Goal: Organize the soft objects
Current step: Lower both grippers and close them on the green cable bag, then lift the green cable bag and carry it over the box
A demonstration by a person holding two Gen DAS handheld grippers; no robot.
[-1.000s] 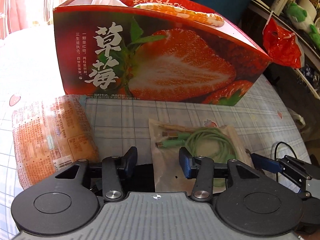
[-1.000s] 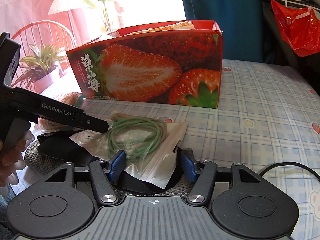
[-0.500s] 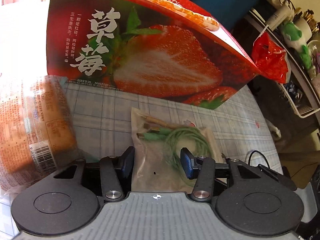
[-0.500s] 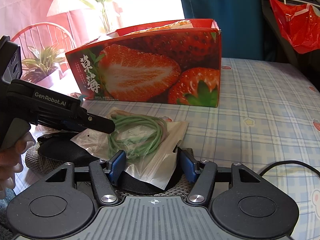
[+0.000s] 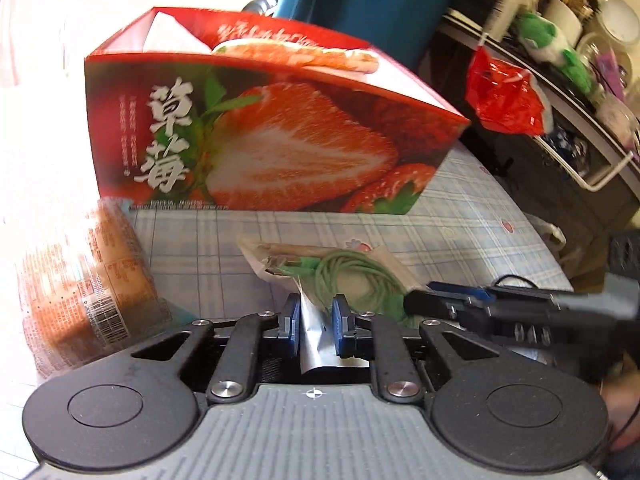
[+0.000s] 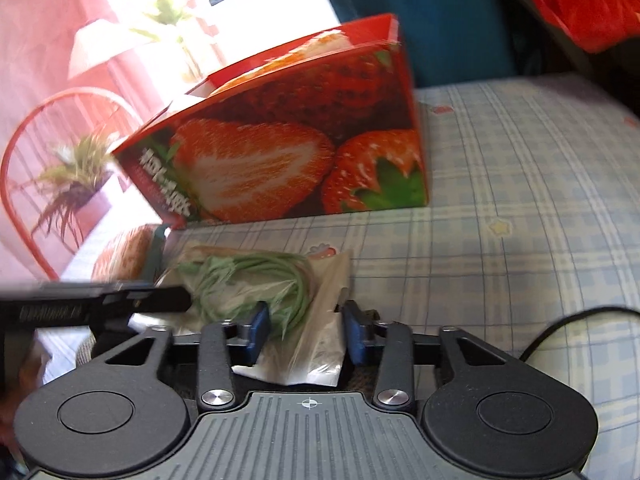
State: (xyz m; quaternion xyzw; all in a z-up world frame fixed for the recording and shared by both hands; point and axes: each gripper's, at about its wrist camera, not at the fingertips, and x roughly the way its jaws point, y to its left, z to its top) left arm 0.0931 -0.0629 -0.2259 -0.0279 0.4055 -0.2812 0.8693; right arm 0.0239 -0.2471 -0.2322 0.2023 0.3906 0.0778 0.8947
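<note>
Left wrist view: left gripper (image 5: 316,322) and right gripper (image 6: 306,326), jaws just closing, both pinch the bagged green cable (image 5: 352,280); strawberry box (image 5: 280,140) awaits it.

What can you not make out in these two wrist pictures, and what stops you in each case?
- Strawberry box, left wrist view: its front wall hides most of the contents.
- Small print on the orange packet, left wrist view: blurred and glared out.
- Right tool, right wrist view: the crumpled cable bag covers its pads, so contact is unclear.
- Shelf items, left wrist view: motion-blurred.
</note>
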